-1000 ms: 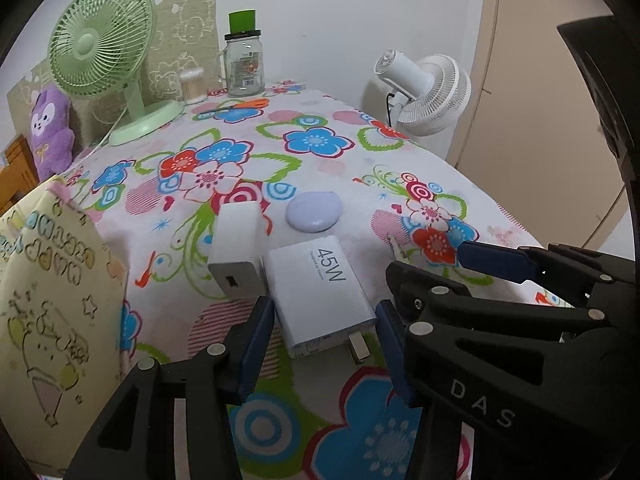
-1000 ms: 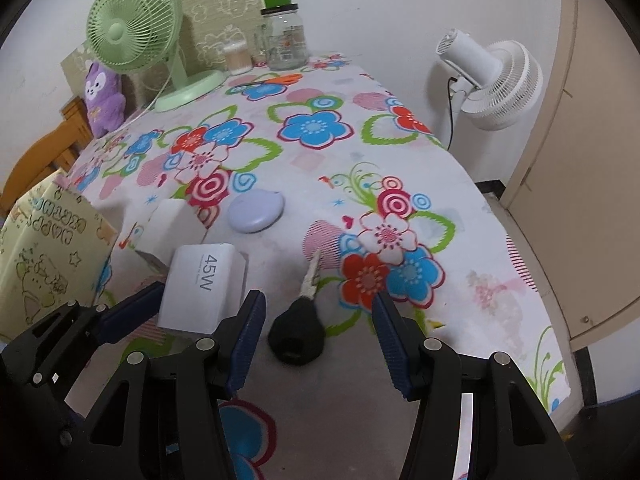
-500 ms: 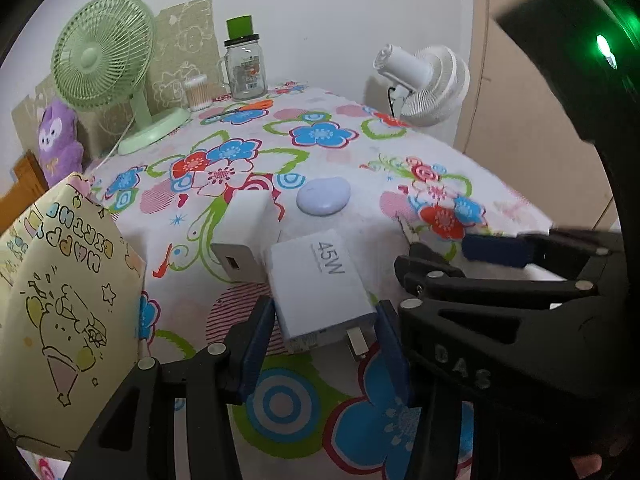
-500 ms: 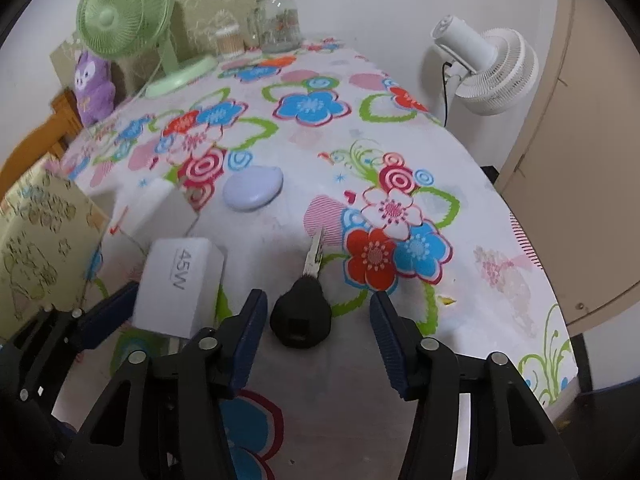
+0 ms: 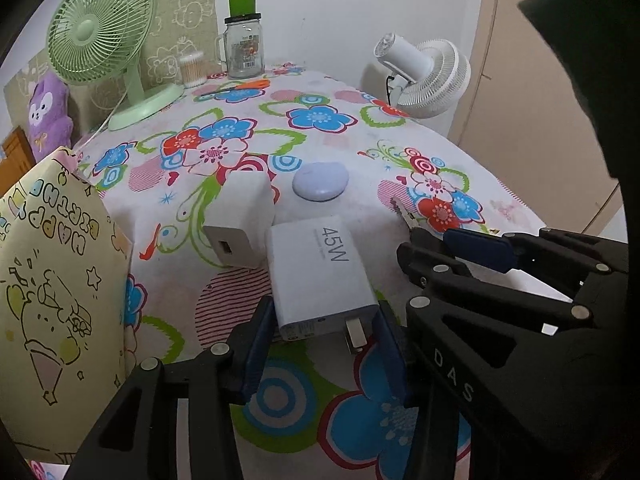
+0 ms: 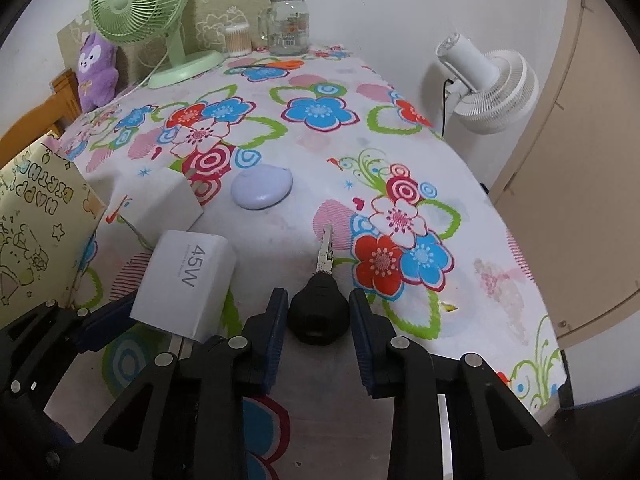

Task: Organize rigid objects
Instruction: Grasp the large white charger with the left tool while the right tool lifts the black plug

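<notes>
**Operator:** Chargers first. My left gripper (image 5: 324, 328) straddles the white rectangular plastic charger printed "45W" (image 5: 320, 276), one blue pad on each flank at its plug end. The pads look as if they touch its sides, but I cannot tell whether they are pressing yet.

**Colleague:** Why take it from the plug end?

**Operator:** That end faces me, and the long flat sides give the pads parallel faces to bear on. The metal prong (image 5: 354, 334) sticks out between the fingers, so it stays clear of the squeeze.

**Colleague:** And the right side?

**Operator:** My right gripper (image 6: 318, 320) has its jaws narrowly parted around the round black plastic head of the key (image 6: 319, 314), whose metal blade points away across the flowered tablecloth (image 6: 320, 112). The pads sit just beside the head; real contact I cannot confirm.

**Colleague:** Where does everything go?

**Operator:** My guess is the yellow paper gift bag with cartoon print (image 5: 44, 280), standing at my left, just beside the second white cube-shaped charger (image 5: 240, 220). That cube touches the 45W block's corner, so a careless lift may drag it. The pale lilac oval case (image 5: 320, 186) lies apart, beyond both.
</notes>
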`<control>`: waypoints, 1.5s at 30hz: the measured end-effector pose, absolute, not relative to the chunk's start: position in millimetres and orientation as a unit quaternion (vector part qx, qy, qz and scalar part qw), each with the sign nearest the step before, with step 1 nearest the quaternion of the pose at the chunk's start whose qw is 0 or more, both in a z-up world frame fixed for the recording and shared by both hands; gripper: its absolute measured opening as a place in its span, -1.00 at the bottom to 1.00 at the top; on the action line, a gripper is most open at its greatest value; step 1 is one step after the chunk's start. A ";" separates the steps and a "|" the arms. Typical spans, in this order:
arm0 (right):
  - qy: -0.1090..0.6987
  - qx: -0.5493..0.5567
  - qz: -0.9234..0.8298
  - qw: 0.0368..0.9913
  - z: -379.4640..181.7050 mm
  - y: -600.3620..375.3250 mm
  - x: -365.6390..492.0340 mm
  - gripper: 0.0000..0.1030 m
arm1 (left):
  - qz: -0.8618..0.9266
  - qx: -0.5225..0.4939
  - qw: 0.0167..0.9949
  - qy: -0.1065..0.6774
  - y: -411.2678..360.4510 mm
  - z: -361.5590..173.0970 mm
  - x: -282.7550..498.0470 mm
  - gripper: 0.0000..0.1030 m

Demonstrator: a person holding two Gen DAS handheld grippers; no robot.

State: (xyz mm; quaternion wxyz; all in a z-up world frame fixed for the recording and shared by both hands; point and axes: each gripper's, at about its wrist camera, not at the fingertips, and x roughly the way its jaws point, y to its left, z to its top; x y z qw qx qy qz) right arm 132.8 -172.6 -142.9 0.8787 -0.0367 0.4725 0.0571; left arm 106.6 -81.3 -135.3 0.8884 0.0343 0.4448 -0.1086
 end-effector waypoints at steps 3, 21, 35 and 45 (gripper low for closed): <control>0.467 -0.040 0.056 0.881 -137.4 -172.0 131.4 -0.35 | -0.109 0.030 0.890 0.442 -80.6 -132.1 107.1 -0.03; 0.455 -0.022 0.052 0.888 -113.3 -178.7 123.0 -0.34 | -0.110 0.033 0.899 0.422 -84.0 -110.7 95.0 -0.04; 0.471 -0.016 0.056 0.880 -124.9 -182.8 126.3 -0.34 | -0.099 0.030 0.894 0.437 -88.9 -125.0 103.8 -0.04; 0.487 -0.010 0.060 0.871 -139.7 -187.2 141.0 -0.34 | -0.091 0.026 0.888 0.451 -93.4 -138.9 120.9 0.07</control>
